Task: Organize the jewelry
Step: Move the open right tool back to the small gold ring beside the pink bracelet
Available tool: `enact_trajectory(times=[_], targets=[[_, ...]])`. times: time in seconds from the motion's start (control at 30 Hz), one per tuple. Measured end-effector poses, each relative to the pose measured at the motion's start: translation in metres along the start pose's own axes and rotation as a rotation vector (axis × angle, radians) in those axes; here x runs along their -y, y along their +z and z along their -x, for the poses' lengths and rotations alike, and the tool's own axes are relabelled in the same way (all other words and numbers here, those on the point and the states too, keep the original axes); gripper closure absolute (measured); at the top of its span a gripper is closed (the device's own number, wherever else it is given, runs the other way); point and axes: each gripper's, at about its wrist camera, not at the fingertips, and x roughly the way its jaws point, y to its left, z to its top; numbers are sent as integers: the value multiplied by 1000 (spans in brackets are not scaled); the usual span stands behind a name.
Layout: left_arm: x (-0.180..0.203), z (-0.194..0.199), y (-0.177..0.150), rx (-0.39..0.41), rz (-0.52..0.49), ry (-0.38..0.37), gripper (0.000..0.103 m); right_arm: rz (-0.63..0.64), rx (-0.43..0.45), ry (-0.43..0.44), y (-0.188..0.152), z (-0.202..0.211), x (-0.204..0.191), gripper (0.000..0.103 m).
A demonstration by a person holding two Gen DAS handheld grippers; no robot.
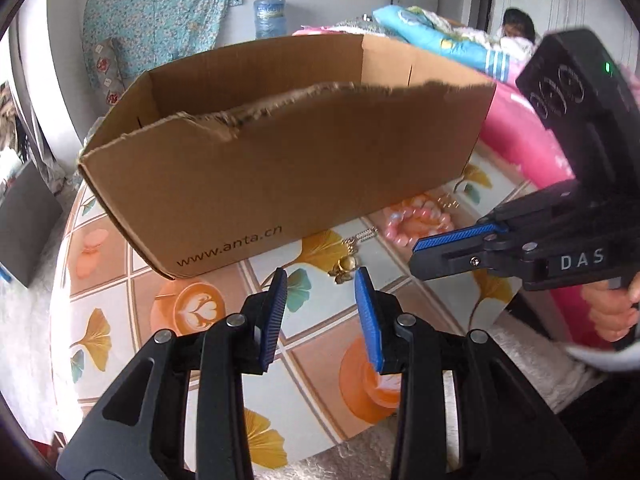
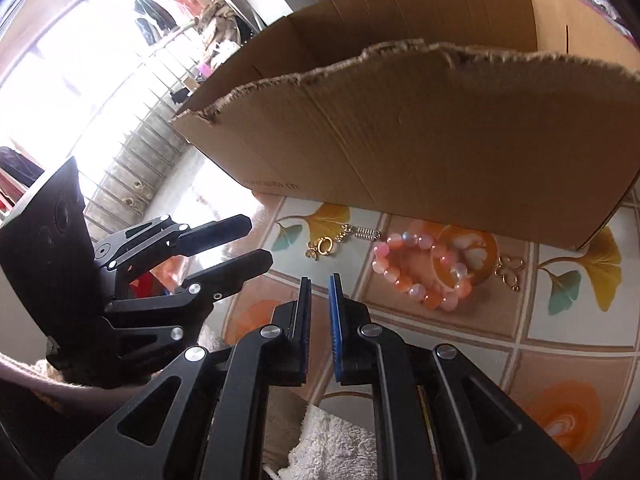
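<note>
While both tongs hang empty over the worktop point(image 2: 560, 344), plenty left to fumble. Left tongs point(image 1: 320, 282) parted a moderate way, nothing between the pads, aimed at the small gold pieces point(image 1: 345, 267) lying just in front of the cardboard box point(image 1: 280, 168). Right tongs point(image 2: 319, 280) all but closed, only a thin slit, gripping nothing – too narrow as they stand to take the pink bead bracelet point(image 2: 420, 276) resting near the box wall. Thin chain links and a little spring point(image 2: 366, 233) flat on the glossy cloth – likely to skid away or slip out of a pinch. Gold charm point(image 2: 509, 270) touching the bracelet's far side, easily dragged along. Both tools close together – could knock each other. Tall torn box wall could catch a hurried lift.
</note>
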Motion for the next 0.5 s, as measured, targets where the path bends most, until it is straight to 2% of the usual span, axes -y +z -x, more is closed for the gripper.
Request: enact_trajectory(times=[0.1,0.33,0.5], targets=[[3,-16,-1,-22,-43,18,74,-11,-11,-1,0,-8,4,93],[0,-23,2,-20,-76,-39,86,-45,-12,6,4,-9,14,93],[0,-26,4,-14,-125,-61,90,-71,-16,25,2,-8,23,93]])
